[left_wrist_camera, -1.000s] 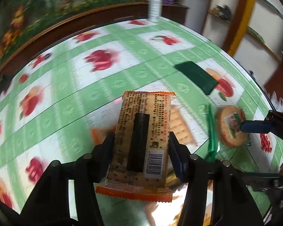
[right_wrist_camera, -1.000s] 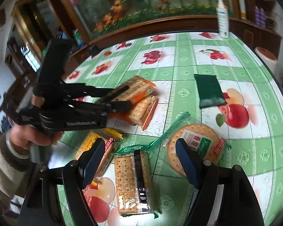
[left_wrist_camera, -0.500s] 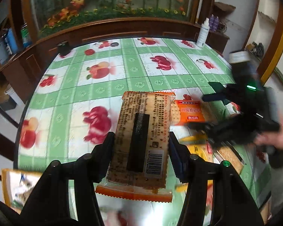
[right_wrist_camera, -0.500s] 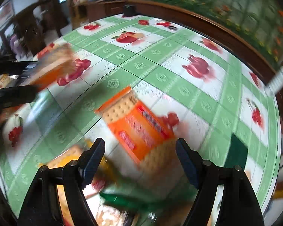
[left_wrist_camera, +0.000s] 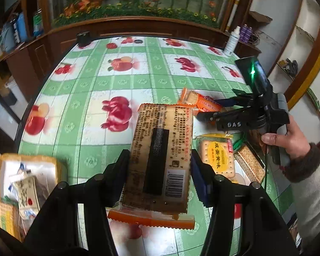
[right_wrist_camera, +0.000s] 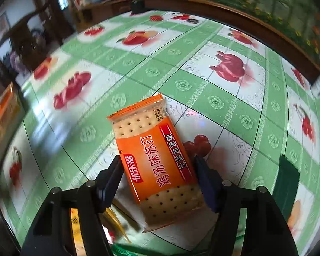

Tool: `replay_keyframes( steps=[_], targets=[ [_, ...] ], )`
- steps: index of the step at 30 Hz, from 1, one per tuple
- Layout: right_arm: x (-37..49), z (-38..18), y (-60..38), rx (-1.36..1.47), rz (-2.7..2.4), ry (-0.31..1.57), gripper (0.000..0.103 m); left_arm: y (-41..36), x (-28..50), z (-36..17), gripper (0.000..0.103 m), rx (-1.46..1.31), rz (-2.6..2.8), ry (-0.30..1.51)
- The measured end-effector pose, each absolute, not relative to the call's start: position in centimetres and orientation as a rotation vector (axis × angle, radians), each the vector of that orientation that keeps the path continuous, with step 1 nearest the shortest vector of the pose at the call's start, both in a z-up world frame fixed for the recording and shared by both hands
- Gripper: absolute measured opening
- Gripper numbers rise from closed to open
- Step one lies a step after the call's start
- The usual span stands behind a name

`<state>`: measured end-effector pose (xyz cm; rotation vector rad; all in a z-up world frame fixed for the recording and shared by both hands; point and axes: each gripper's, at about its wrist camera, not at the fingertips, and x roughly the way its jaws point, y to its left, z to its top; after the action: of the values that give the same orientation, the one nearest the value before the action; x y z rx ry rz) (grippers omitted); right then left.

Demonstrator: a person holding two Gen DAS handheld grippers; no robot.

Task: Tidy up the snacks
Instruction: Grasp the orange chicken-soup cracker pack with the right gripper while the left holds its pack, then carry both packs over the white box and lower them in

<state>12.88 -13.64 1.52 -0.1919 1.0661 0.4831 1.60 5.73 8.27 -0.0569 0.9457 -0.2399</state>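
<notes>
Grippers both clamped on cracker packs: left gripper (left_wrist_camera: 159,170) around back-side pack (left_wrist_camera: 160,157), right gripper (right_wrist_camera: 160,179), freshly narrowed, around orange pack (right_wrist_camera: 157,160).

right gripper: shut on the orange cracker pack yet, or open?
Shut on it. The right gripper has just been closing, and both fingers now press the sides of the orange cracker pack.

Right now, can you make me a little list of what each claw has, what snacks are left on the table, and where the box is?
left claw: shut on a cracker pack, barcode side up
right claw: jaws just closing around an orange cracker pack
table: yellow cracker pack and more snacks
box: at the table's near left edge, snacks inside
</notes>
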Motion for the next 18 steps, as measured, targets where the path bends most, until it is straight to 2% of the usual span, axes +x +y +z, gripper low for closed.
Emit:
replay_keyframes(
  steps=[3, 12, 18],
  targets=[
    [12.9, 1.8, -13.6, -0.094, 0.498, 1.066, 0.064, 6.1, 1.2, 7.8, 0.057, -0.089, -0.229, 0.966],
    [11.8, 3.0, -12.6, -0.088, 0.495, 1.058, 0.056, 7.0, -0.6, 8.1, 0.057, -0.099, -0.221, 0.953],
    [12.1, 2.1, -11.7, -0.089, 0.501, 1.087, 0.057, 7.6, -1.0, 8.1, 0.057, -0.116, -0.225, 0.952]
  ],
)
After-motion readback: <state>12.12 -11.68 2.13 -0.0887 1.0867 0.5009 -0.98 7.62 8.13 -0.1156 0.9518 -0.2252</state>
